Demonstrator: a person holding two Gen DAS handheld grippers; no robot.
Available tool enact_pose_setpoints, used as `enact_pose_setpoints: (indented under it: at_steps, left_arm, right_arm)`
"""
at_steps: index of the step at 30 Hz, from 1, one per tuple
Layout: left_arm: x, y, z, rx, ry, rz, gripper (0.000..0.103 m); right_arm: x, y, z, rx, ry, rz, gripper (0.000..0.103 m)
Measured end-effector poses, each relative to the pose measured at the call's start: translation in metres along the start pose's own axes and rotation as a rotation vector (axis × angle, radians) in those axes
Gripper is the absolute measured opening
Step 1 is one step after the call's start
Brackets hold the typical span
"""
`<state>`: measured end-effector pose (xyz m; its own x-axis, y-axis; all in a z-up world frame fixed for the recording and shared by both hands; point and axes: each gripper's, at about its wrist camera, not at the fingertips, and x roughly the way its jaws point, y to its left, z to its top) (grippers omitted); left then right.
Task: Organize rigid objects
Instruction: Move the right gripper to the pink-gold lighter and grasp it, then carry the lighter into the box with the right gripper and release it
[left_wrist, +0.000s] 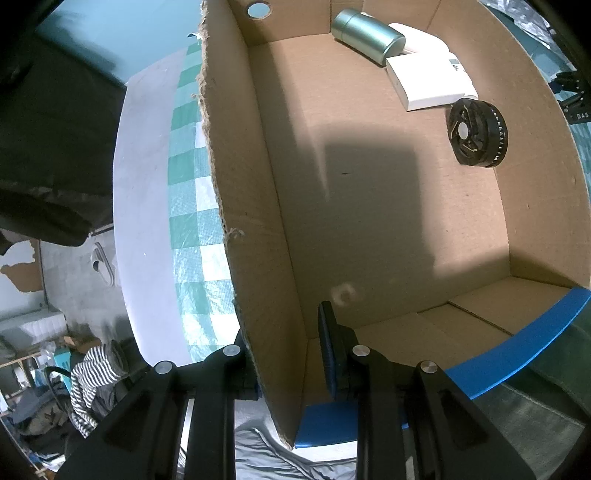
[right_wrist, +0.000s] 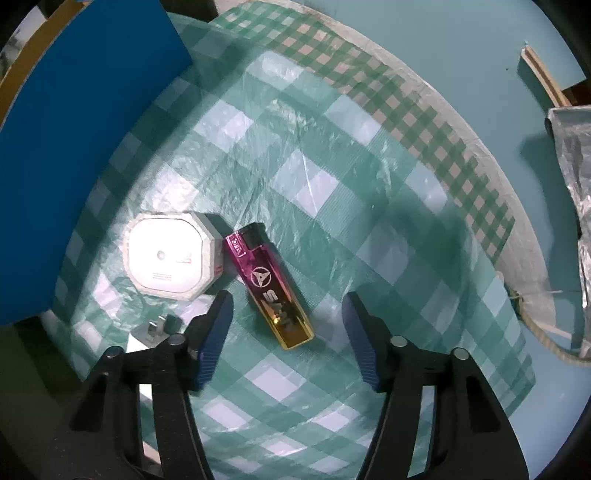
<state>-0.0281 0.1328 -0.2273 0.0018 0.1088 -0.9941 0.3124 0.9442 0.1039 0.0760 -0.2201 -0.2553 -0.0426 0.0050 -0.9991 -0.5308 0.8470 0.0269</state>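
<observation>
The left claw (left_wrist: 288, 354) is clamped on the side wall of a big cardboard box (left_wrist: 369, 184). One finger sits inside the box and the other sits outside, with the wall pinched between them. The box stands on a bench with a green and white checked cloth (left_wrist: 192, 206).

Inside the box, at the far end from the left claw, lie three things. A round green tin (left_wrist: 365, 35) lies on its side in the far corner. A flat white box (left_wrist: 430, 83) lies just beside the tin, touching it. A round black wheel (left_wrist: 478, 134) (it has little teeth around its edge) lies beside the white box, close to the wall. The rest of the box floor is bare cardboard with a dark shadow on it.

The right claw (right_wrist: 288, 321) points down at the checked cloth with its fingers apart. A shiny lighter (right_wrist: 271, 291), pink at one end and gold at the other, lies flat on the cloth between the two fingers. The fingers do not touch it. The left finger is nearer to the lighter than the right one.

Just beside the pink end of the lighter sits a white box with eight sides (right_wrist: 171, 258). Near that box, by the left finger, is a small shiny metal piece (right_wrist: 155, 330) (too blurry to tell what it is). A blue board (right_wrist: 74, 147) rises past the white box.
</observation>
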Motion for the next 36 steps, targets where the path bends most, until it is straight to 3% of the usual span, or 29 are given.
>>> enact_pose_setpoints:
  at_steps: [12, 14, 17, 28, 36]
  left_arm:
    - [0.0, 0.001, -0.001, 0.0, 0.005, 0.001, 0.024]
    - [0.0, 0.001, -0.001, 0.001, 0.005, 0.0, 0.024]
    - [0.001, 0.001, -0.001, 0.0, 0.006, 0.001, 0.024]
    - [0.002, 0.002, -0.002, 0.008, 0.005, -0.002, 0.024]
    - [0.001, 0.002, -0.003, 0.015, 0.001, 0.0, 0.024]
  right_arm:
    - [0.009, 0.013, 0.011, -0.06, 0.001, -0.005, 0.037]
    - [0.009, 0.013, 0.012, -0.062, 0.004, -0.009, 0.028]
    - [0.01, 0.014, 0.013, -0.04, 0.02, -0.023, 0.022]
    - [0.01, 0.003, 0.009, 0.164, 0.029, 0.041, 0.022]
    - [-0.003, 0.008, -0.001, 0.214, 0.021, 0.067, 0.022]
